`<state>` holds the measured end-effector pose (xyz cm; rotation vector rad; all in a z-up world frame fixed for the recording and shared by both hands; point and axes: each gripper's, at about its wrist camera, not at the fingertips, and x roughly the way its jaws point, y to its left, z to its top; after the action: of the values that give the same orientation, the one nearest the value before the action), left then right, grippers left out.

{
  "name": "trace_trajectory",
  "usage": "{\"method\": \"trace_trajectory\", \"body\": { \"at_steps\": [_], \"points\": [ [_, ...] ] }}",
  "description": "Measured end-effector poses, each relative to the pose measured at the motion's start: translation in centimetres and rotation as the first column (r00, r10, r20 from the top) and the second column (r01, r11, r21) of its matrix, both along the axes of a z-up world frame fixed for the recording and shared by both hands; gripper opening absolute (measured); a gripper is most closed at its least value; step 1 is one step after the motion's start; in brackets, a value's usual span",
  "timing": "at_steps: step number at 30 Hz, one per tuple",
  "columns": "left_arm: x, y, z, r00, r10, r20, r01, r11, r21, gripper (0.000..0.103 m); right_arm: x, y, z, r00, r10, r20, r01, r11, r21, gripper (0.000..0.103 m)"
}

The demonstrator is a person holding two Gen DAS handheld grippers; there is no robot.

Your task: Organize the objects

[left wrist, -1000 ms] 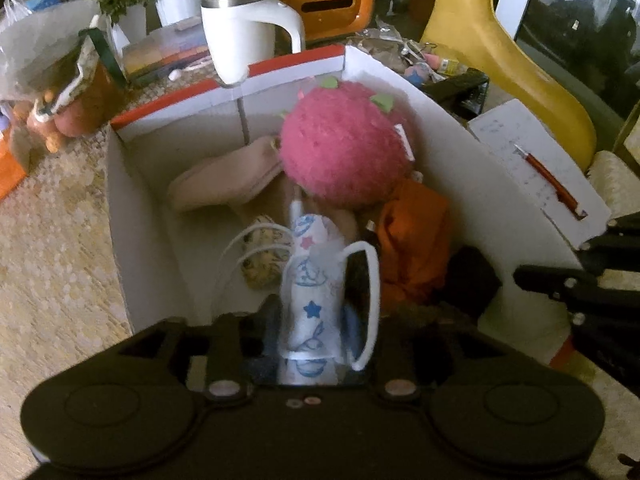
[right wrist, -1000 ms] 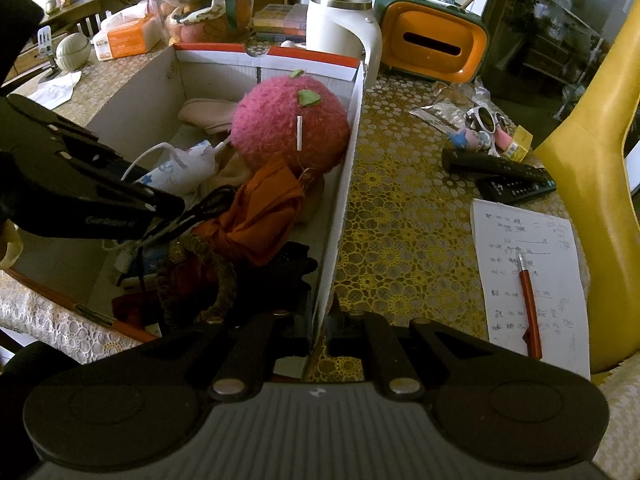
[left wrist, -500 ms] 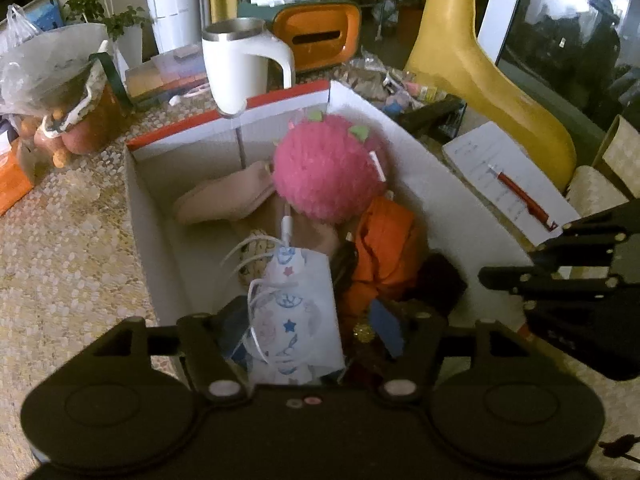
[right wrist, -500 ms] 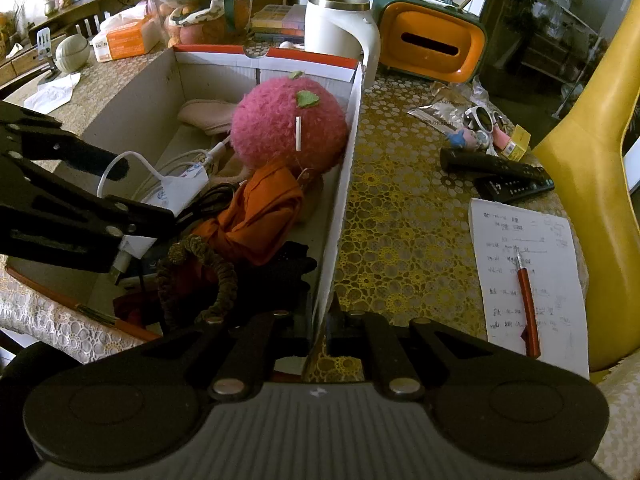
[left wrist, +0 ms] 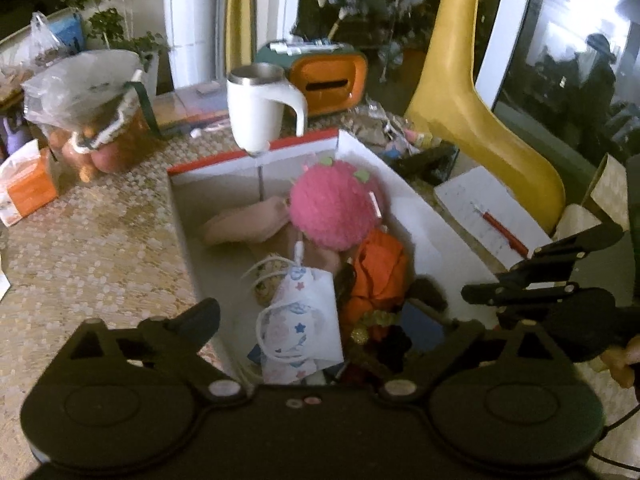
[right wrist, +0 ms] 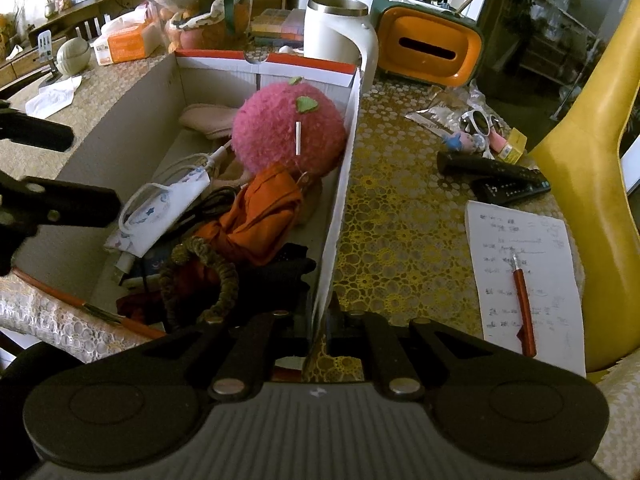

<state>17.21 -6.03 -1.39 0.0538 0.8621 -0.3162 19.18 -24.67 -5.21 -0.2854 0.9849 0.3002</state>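
A white cardboard box (left wrist: 424, 216) with a red rim stands on the table and also shows in the right wrist view (right wrist: 340, 196). In it lie a pink fuzzy ball (left wrist: 334, 204), an orange cloth (left wrist: 378, 276), a beige pouch (left wrist: 244, 222) and a star-printed face mask (left wrist: 302, 320) with white loops, which also shows in the right wrist view (right wrist: 160, 208). My left gripper (left wrist: 332, 320) is open and empty above the box's near end. My right gripper (right wrist: 318, 322) is shut on the box's right wall near the front corner.
A white mug (left wrist: 262, 110) and an orange tissue holder (left wrist: 328, 74) stand behind the box. A notepad (right wrist: 524, 268) with a red pen (right wrist: 522, 300), remotes (right wrist: 492, 172) and small items lie to the right. A yellow chair (right wrist: 600, 148) stands at the far right. A fruit bag (left wrist: 96, 112) sits to the left.
My left gripper opened, let go of the face mask and drew back upward. The mask now lies in the box. My right gripper has not moved.
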Motion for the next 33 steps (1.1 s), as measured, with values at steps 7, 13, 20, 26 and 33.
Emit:
{"method": "trace_trajectory", "body": {
  "at_steps": [7,13,20,26,33],
  "points": [
    [-2.2,1.3,1.6,0.994,0.065,0.093,-0.063,0.998,-0.02,0.102,-1.0,-0.5,2.0,0.999,-0.001,0.038,0.001,1.0,0.023,0.006],
    [-3.9,2.0,2.3,0.989,0.095,0.111,-0.088,0.994,-0.062,0.102,-2.9,-1.1,5.1,0.992,-0.008,0.129,-0.002,0.997,0.079,0.006],
    [-6.8,1.7,2.6,0.982,0.115,0.147,-0.108,0.993,-0.052,0.102,-6.6,-1.4,7.9,0.973,0.0,0.232,-0.043,0.982,0.183,0.007],
    [-9.2,1.8,3.1,0.966,0.171,0.196,-0.169,0.985,-0.023,0.102,-9.7,-0.9,8.7,0.953,0.003,0.303,-0.078,0.969,0.234,0.01],
    [-11.3,2.3,2.8,0.958,0.183,0.221,-0.182,0.983,-0.025,0.102,-12.2,-1.0,8.7,0.934,-0.024,0.355,-0.083,0.956,0.282,0.049]
  ]
}}
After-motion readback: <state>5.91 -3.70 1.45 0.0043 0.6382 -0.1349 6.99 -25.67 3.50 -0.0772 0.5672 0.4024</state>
